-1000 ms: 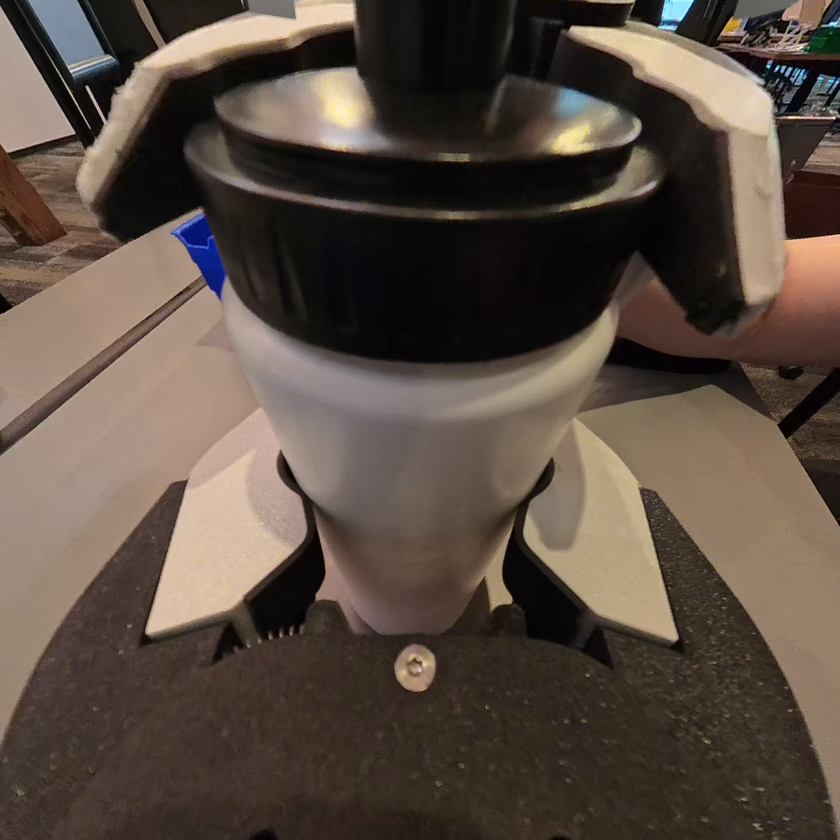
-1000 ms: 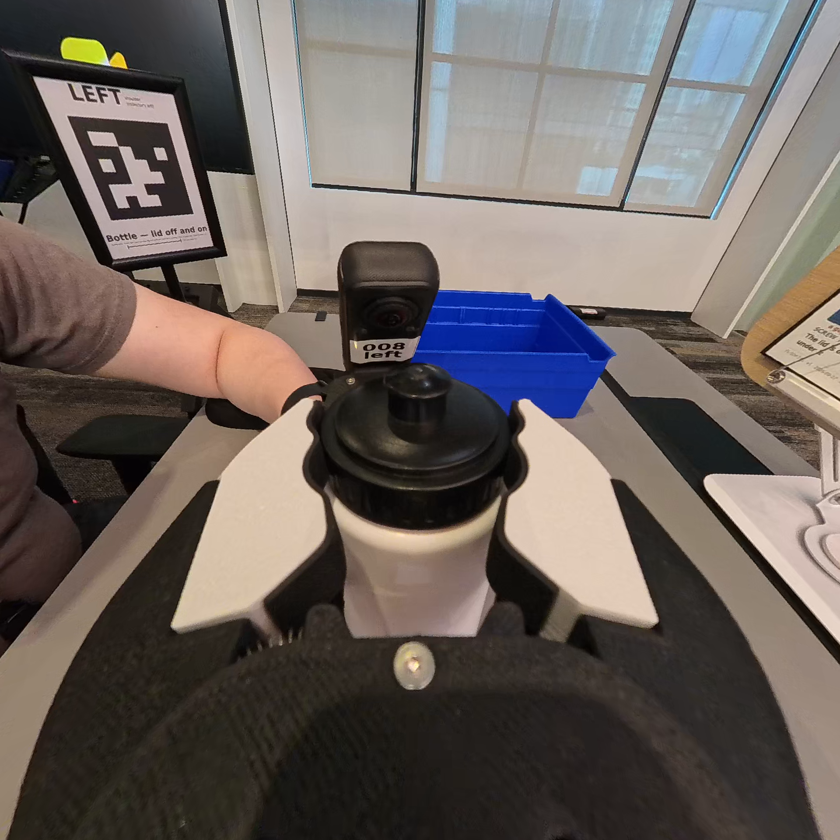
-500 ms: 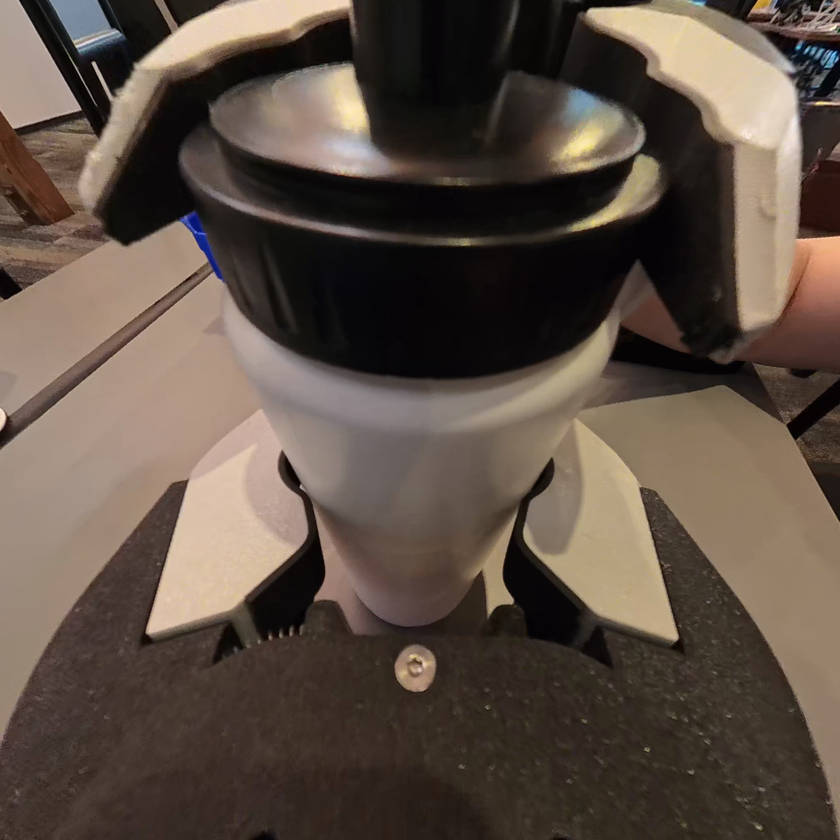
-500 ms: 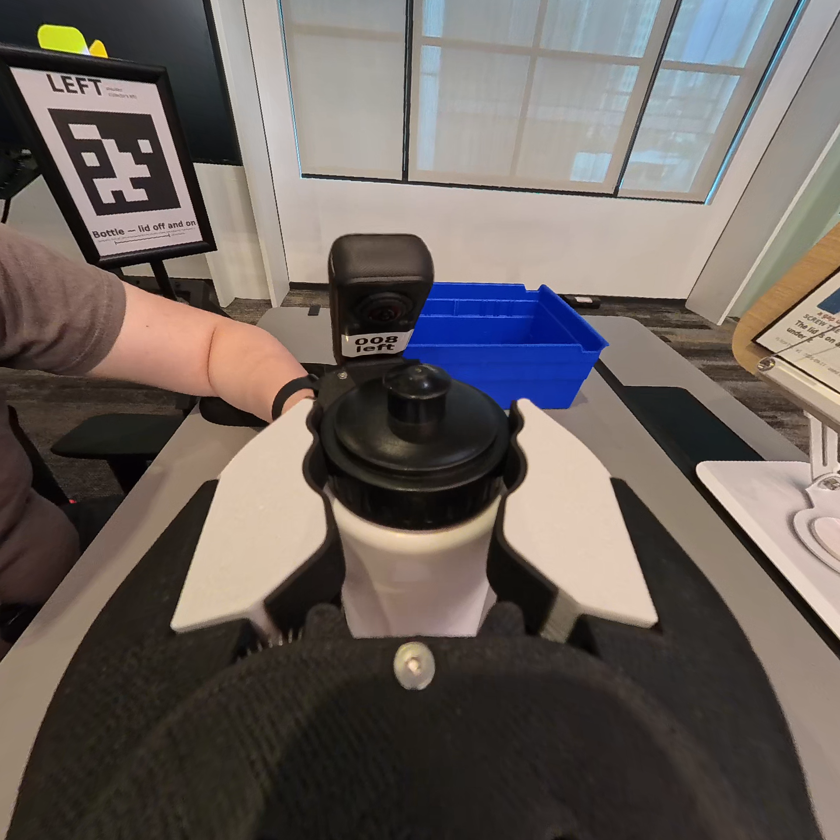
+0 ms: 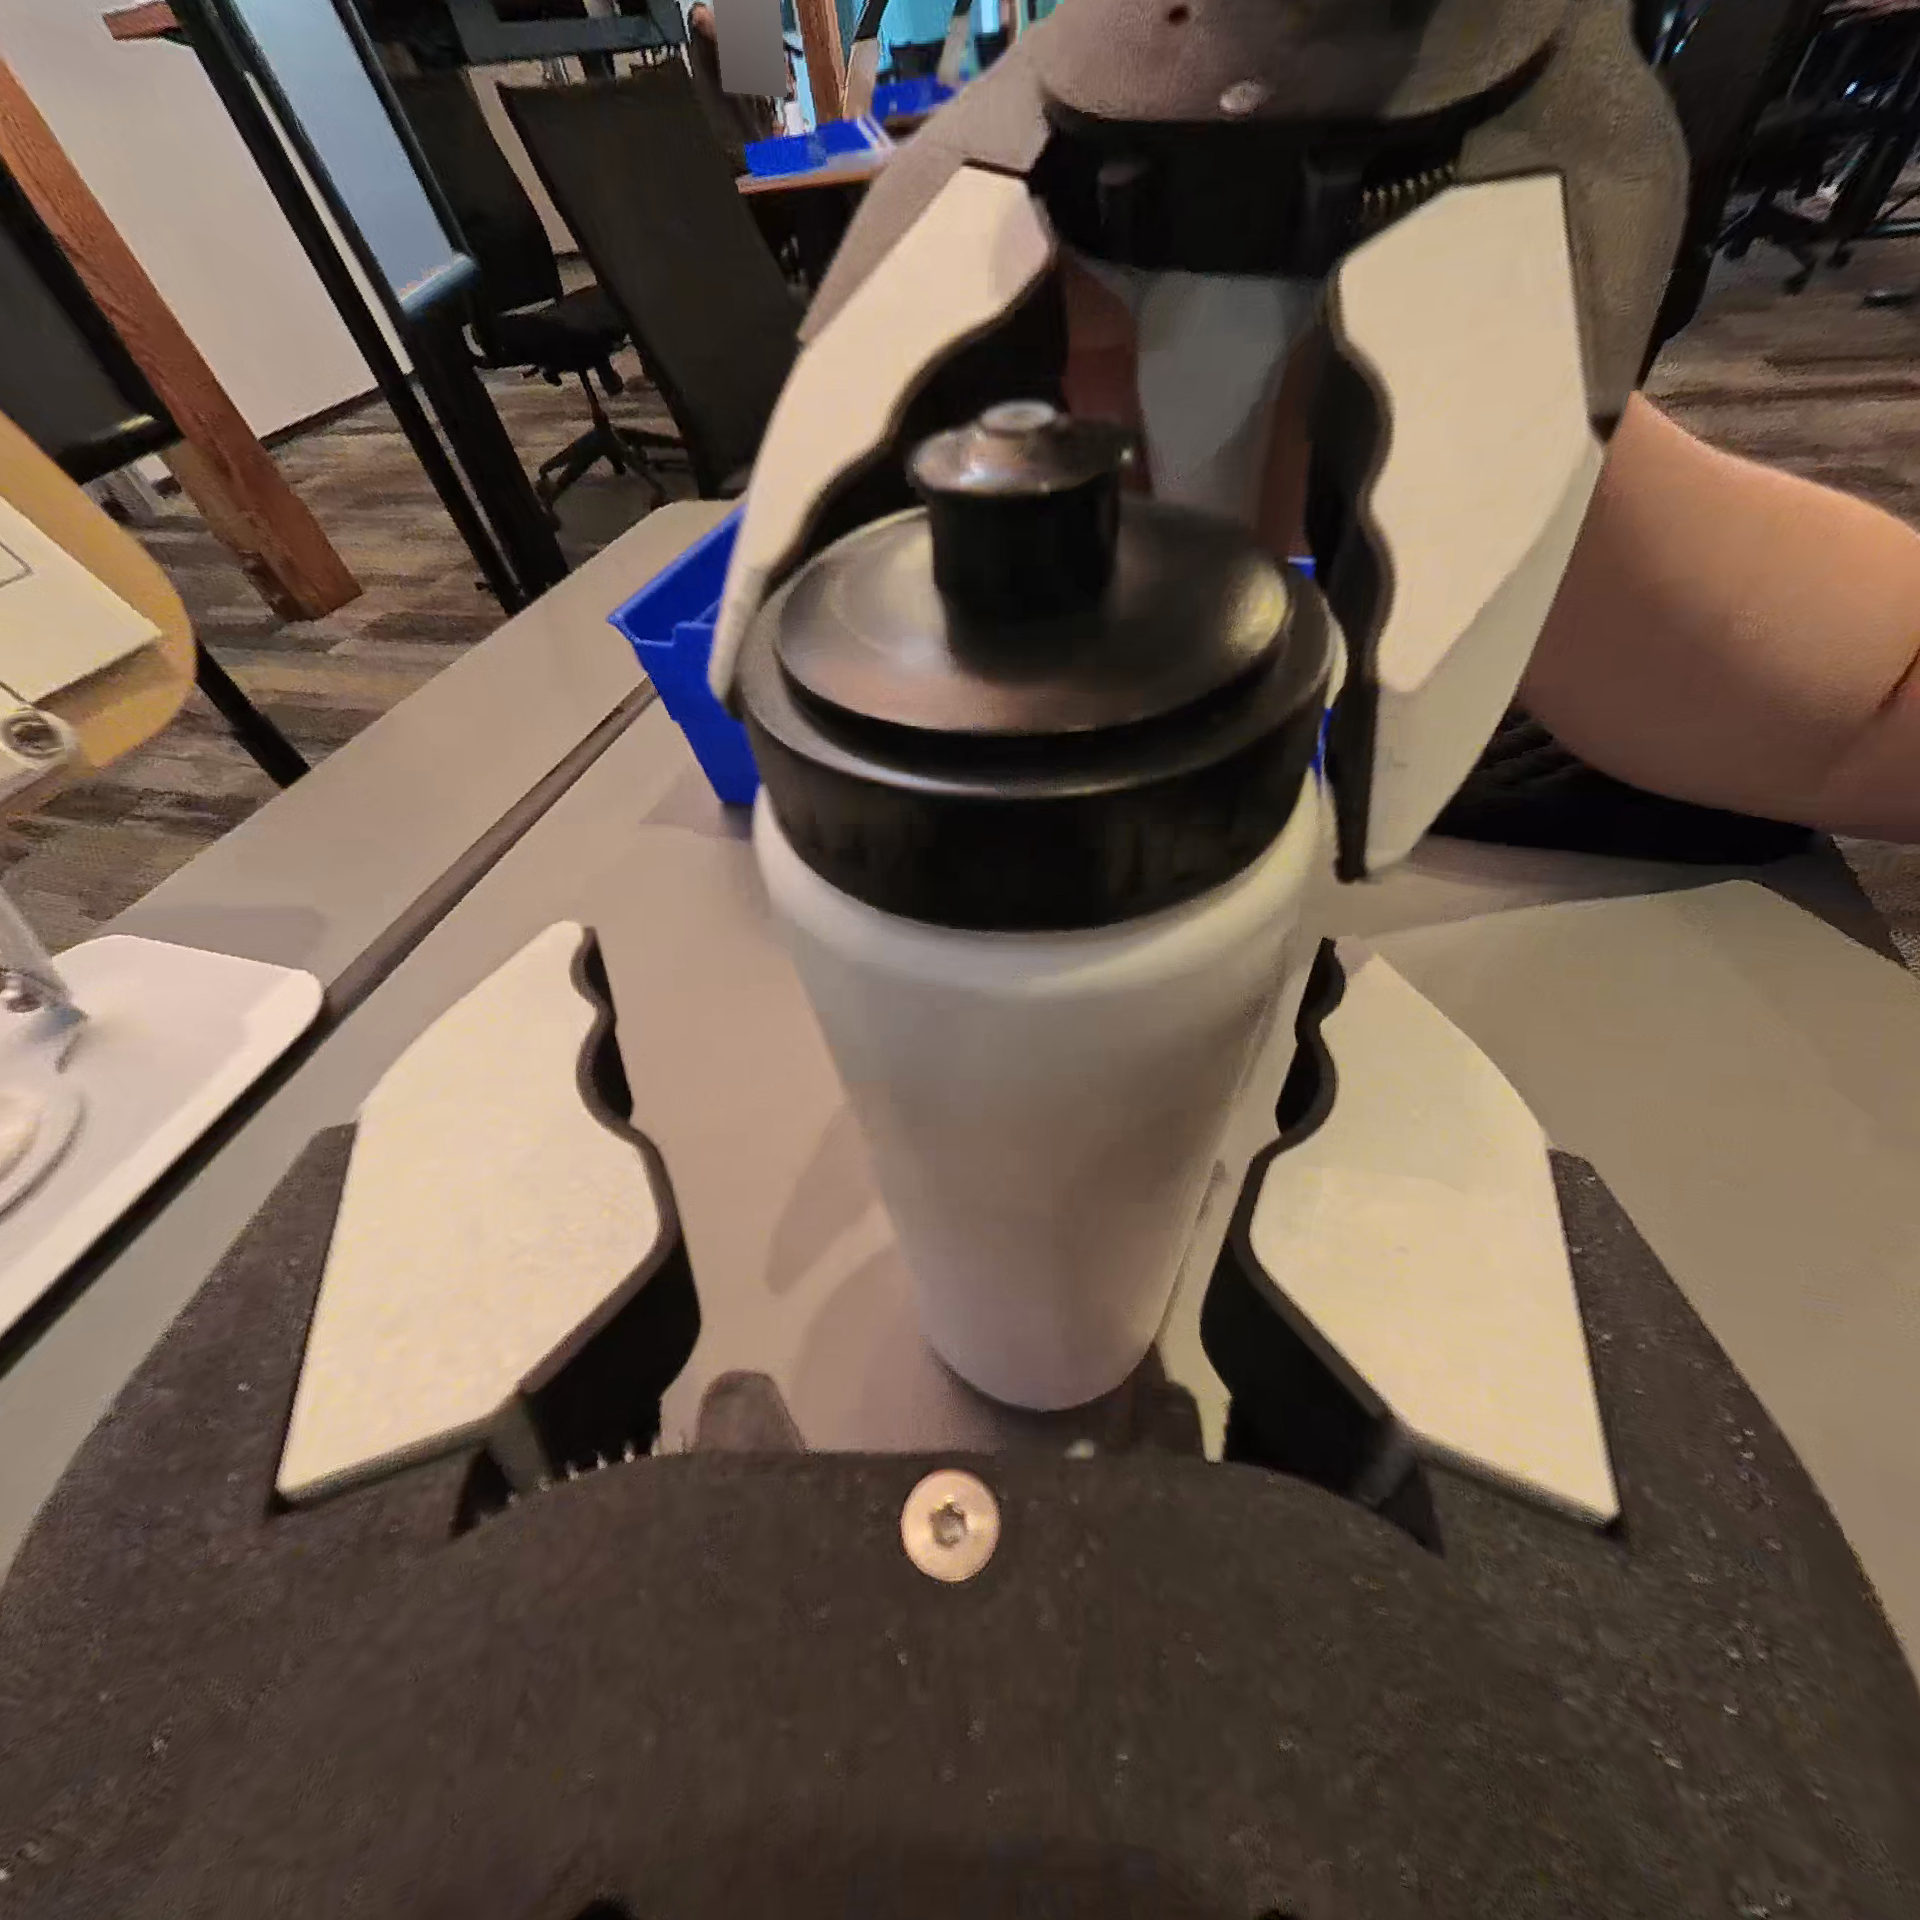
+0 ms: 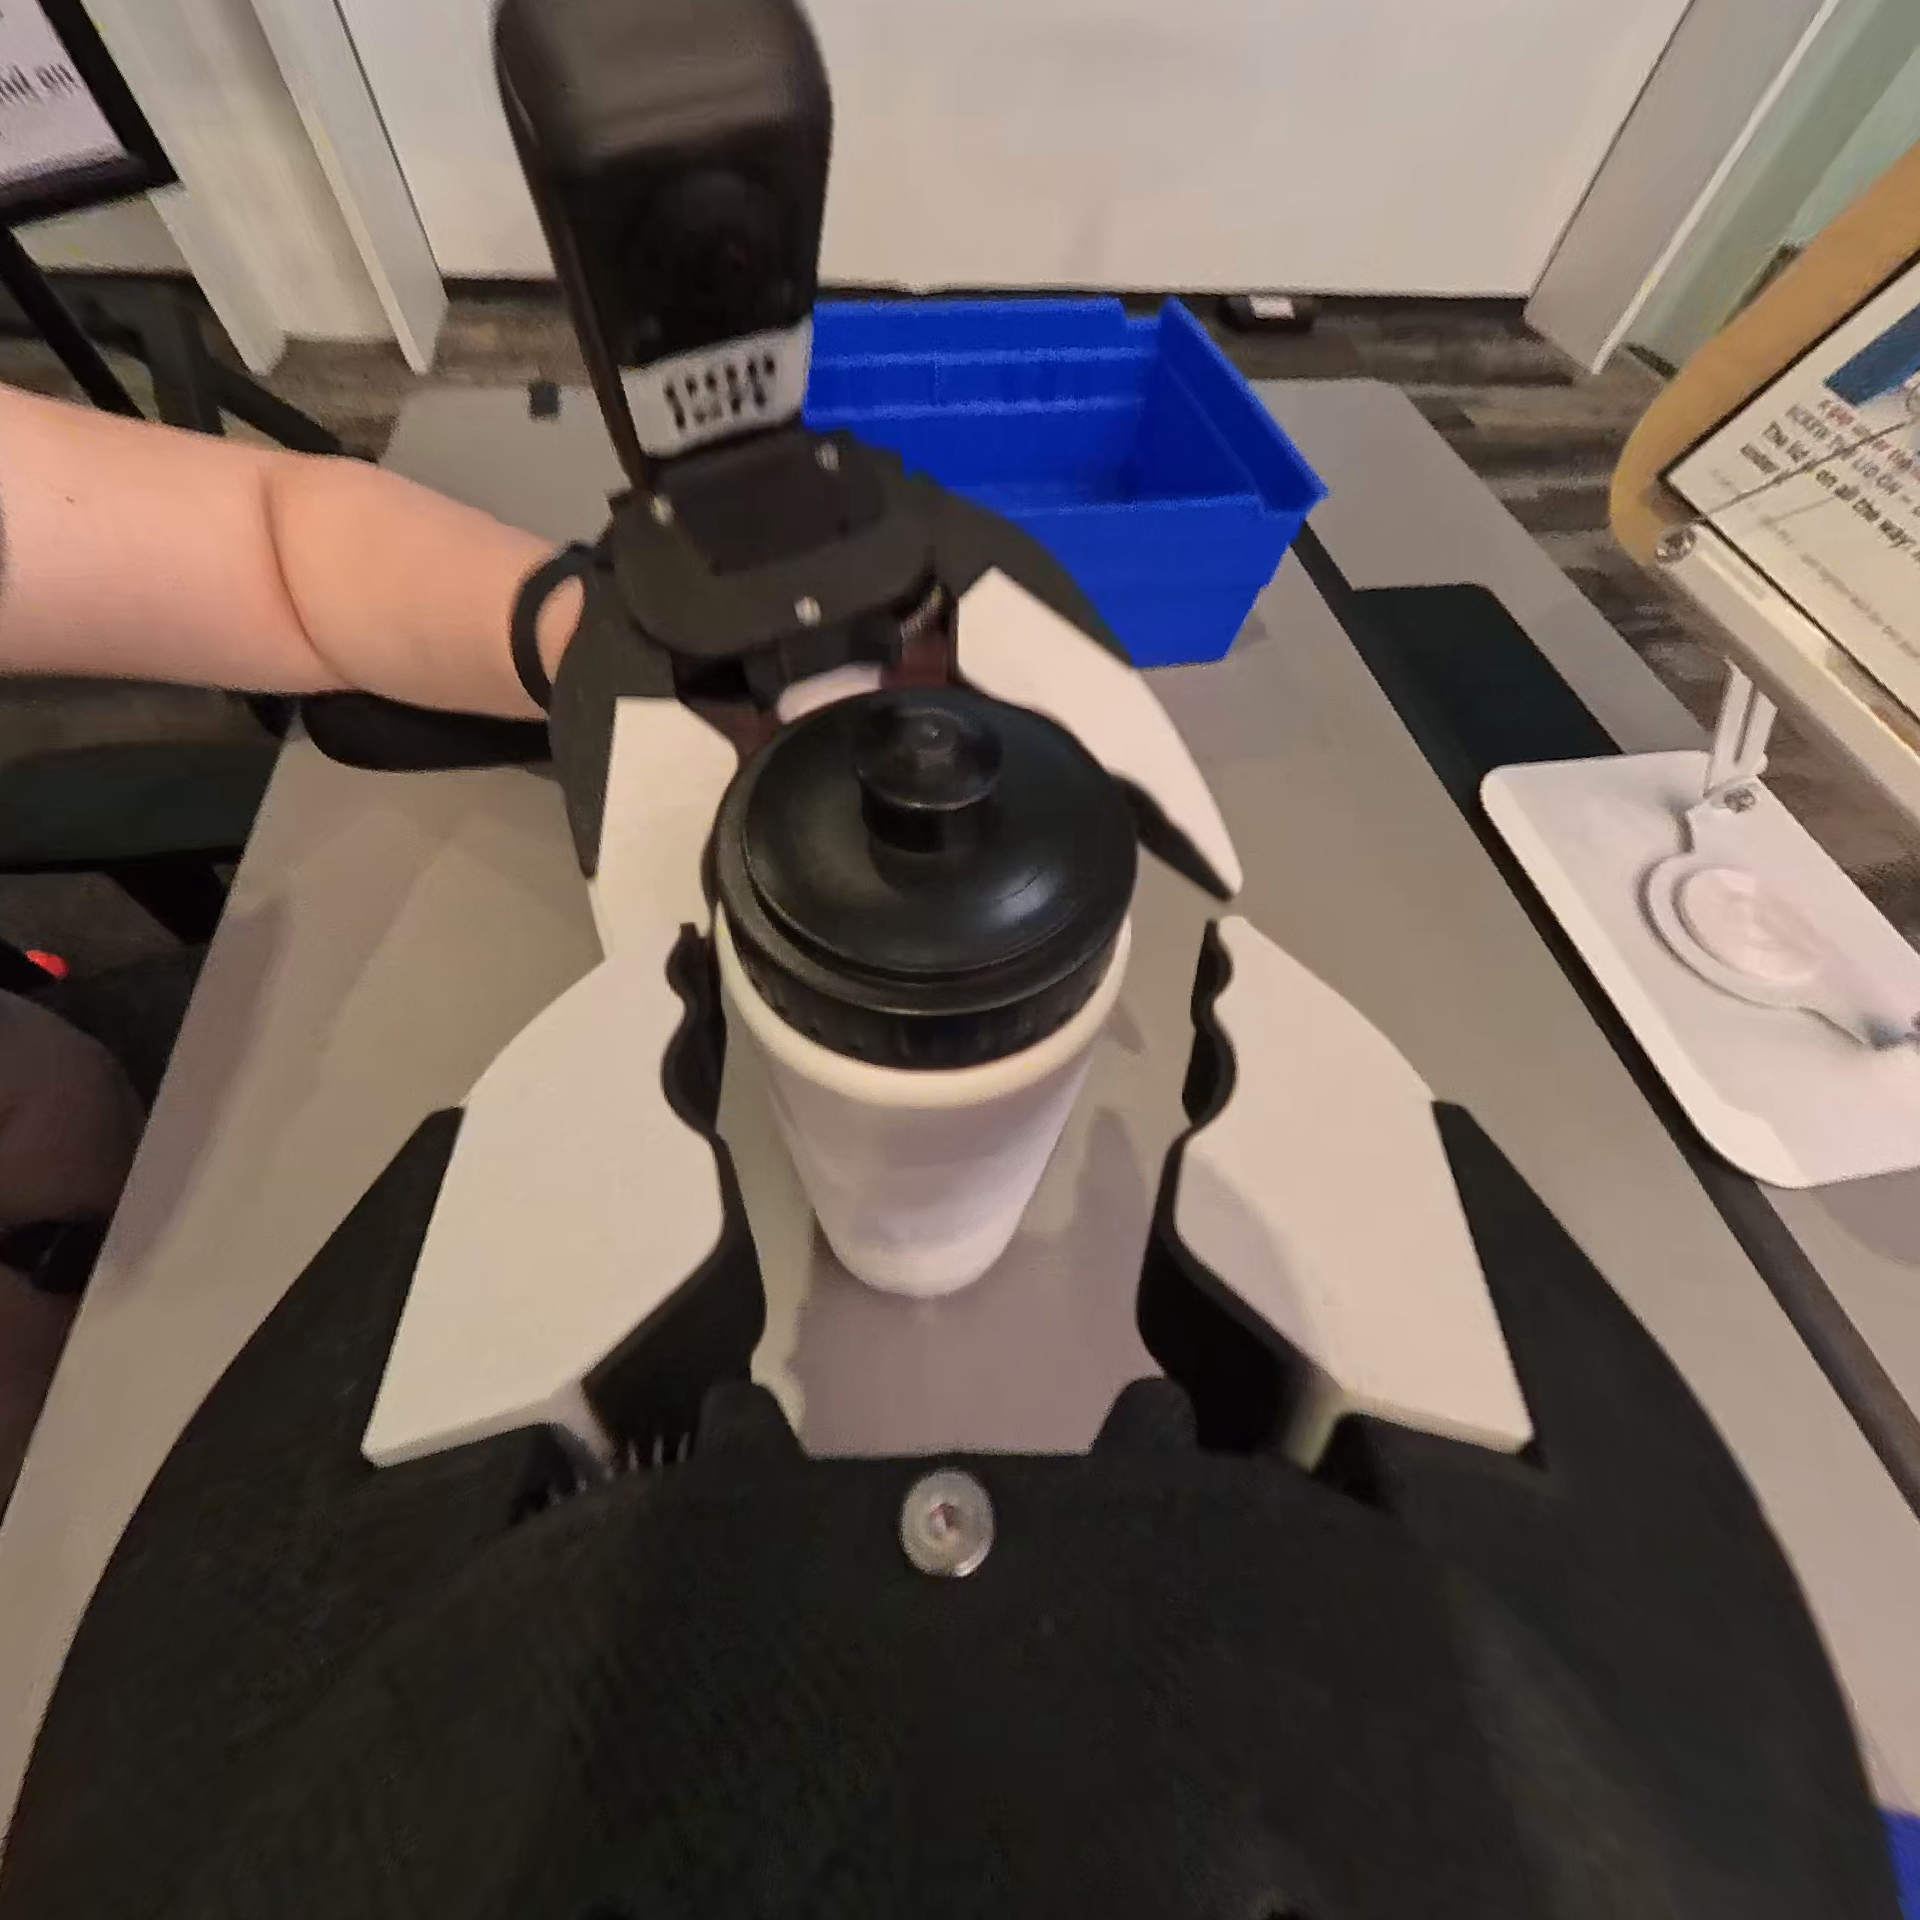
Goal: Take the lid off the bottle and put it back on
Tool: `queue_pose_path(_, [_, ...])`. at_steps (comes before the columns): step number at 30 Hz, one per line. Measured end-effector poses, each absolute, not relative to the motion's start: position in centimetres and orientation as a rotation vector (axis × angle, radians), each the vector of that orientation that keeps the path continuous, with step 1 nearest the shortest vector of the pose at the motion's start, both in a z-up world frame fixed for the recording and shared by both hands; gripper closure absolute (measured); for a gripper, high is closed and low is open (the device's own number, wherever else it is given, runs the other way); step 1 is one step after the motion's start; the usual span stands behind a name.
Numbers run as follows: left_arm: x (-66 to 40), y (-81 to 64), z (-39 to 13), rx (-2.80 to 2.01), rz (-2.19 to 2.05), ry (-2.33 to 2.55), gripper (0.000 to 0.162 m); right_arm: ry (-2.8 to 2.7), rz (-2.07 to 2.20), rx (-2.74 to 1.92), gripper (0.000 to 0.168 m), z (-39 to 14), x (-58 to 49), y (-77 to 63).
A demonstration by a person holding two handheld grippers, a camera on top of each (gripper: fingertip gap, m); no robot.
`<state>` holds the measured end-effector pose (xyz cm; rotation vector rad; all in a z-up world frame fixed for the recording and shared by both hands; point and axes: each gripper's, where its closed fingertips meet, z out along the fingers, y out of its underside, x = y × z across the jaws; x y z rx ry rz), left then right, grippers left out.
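A white bottle (image 5: 1039, 1091) with a black lid (image 5: 1039, 727) on it stands upright on the grey table (image 5: 1610, 1039). My left gripper (image 5: 961, 945) is open, with its white fingers wide on either side of the bottle's body. Its right finger is close to the bottle. My right gripper (image 5: 1039, 769) faces it from the far side, open, with its fingers spread beside the lid. In the right wrist view the bottle (image 6: 914, 1164) and lid (image 6: 925, 894) stand between my open right gripper (image 6: 951, 930) and the open left gripper (image 6: 914, 894) beyond.
A blue bin (image 6: 1039, 499) sits on the table behind the bottle and shows in the left wrist view (image 5: 675, 665). A white stand base (image 6: 1662, 987) with a framed sign (image 6: 1818, 468) is at the right. A person's arm (image 6: 260, 582) reaches in from the left.
Both grippers have opened. The left let go of the bottle's body and the right let go of the lid. Both have drawn back, and the bottle stands free on the table.
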<state>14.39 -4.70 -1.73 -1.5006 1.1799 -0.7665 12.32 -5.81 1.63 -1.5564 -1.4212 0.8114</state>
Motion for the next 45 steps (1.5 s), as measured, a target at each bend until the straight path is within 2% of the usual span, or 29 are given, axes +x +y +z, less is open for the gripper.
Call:
queue_pose_path(7, [11.6, -5.0, 0.8, -1.511, -0.633, 1.292, 0.033, -1.478, 0.749, -1.628, 0.079, 0.0, 11.8, -6.1])
queue_pose_path(18, [5.2, -5.4, 9.4, -1.354, -0.562, 1.127, 0.041, -1.383, 0.833, -1.681, 0.080, -3.7, 10.4, -4.8])
queue_pose_path(28, [5.3, -5.6, 9.3, -1.375, -0.606, 1.143, 0.041, -1.317, 0.790, -1.693, 0.082, -4.8, 10.1, -3.5])
queue_pose_path(32, [5.2, -5.5, 9.2, -1.387, -0.600, 1.144, 0.041, -1.291, 0.789, -1.664, 0.082, -2.5, 10.6, -3.5])
queue_pose_path(36, [5.3, -5.4, 8.9, -1.403, -0.578, 1.156, 0.042, -1.151, 0.728, -1.622, 0.082, 4.7, 15.5, -2.5])
queue_pose_path(40, [5.7, -5.3, 8.6, -1.416, -0.572, 1.163, 0.042, -0.859, 0.548, -1.740, 0.082, 10.2, 26.8, -0.9])
queue_pose_path(42, [6.0, -5.2, 8.3, -1.423, -0.572, 1.167, 0.042, -0.717, 0.490, -1.897, 0.082, 9.3, 32.2, -0.1])
queue_pose_path(45, [6.5, -5.0, 7.6, -1.442, -0.565, 1.177, 0.042, -0.530, 0.471, -2.190, 0.082, 4.9, 37.5, 1.3])
